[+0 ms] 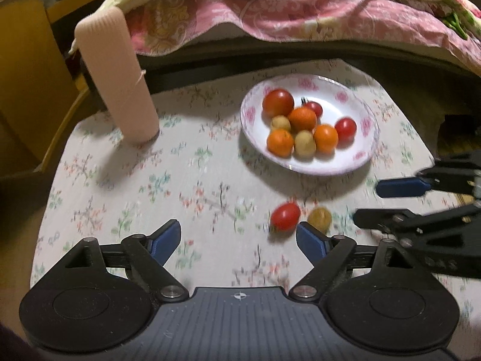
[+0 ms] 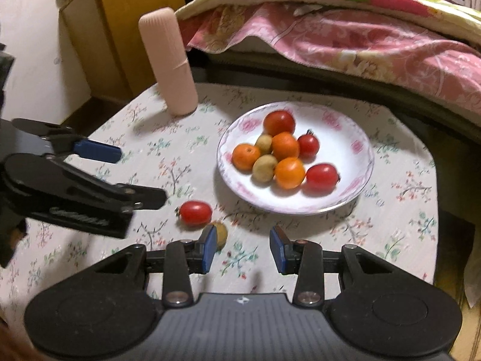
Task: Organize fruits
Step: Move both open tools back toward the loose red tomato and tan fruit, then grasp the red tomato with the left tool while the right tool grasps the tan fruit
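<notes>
A table [image 2: 390,210] with a pale floral cloth holds a white plate [image 2: 354,150] edged with pink flowers. On the plate sits a tight cluster of small fruits: three glossy red tomatoes [image 2: 321,175], three round oranges [image 2: 289,172], and two dull yellow-green fruits [image 2: 264,168], all touching or nearly so.

Two fruits lie loose on the cloth in front of the plate: an oval red tomato [image 2: 194,212] with a small stem end, and just beside it a yellowish fruit [image 2: 222,233], blurred and partly hidden, perhaps the same kind as the yellow-green ones on the plate.

The left claw [image 1: 239,237] stands wide open with nothing between its blue pads; its right pad [image 1: 311,240] is close to the two loose fruits. The right claw [image 2: 243,249] is partly open and empty, its left pad [image 2: 209,248] right against the yellowish fruit.

A tall pink ribbed cylinder [image 2: 170,60] stands upright at the table's far left corner. Behind the table is a bed with a pink floral quilt [image 2: 360,39].
</notes>
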